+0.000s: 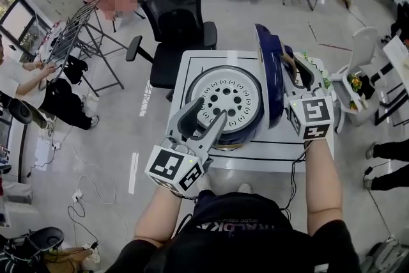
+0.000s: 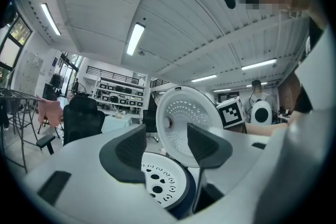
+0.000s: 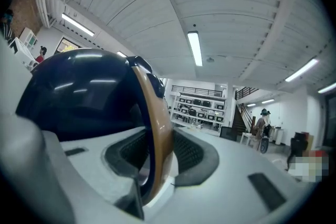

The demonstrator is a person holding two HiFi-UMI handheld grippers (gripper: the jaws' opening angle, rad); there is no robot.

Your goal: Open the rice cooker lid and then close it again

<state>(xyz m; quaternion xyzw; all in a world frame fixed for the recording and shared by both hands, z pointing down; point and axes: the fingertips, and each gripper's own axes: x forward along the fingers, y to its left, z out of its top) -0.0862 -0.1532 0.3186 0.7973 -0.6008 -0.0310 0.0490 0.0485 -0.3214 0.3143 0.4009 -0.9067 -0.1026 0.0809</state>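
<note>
Rice cooker lid handle (image 3: 153, 113) pinched by right tool (image 3: 160, 153)

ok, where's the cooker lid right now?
Head view: the lid stands open and upright at the right side of the rice cooker, its tan handle clamped in the right gripper.

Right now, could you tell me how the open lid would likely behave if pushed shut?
The lid looks rigid and hinged, so it would probably swing down, not flex. Its glossy handle, in the right gripper, may slip.
</note>
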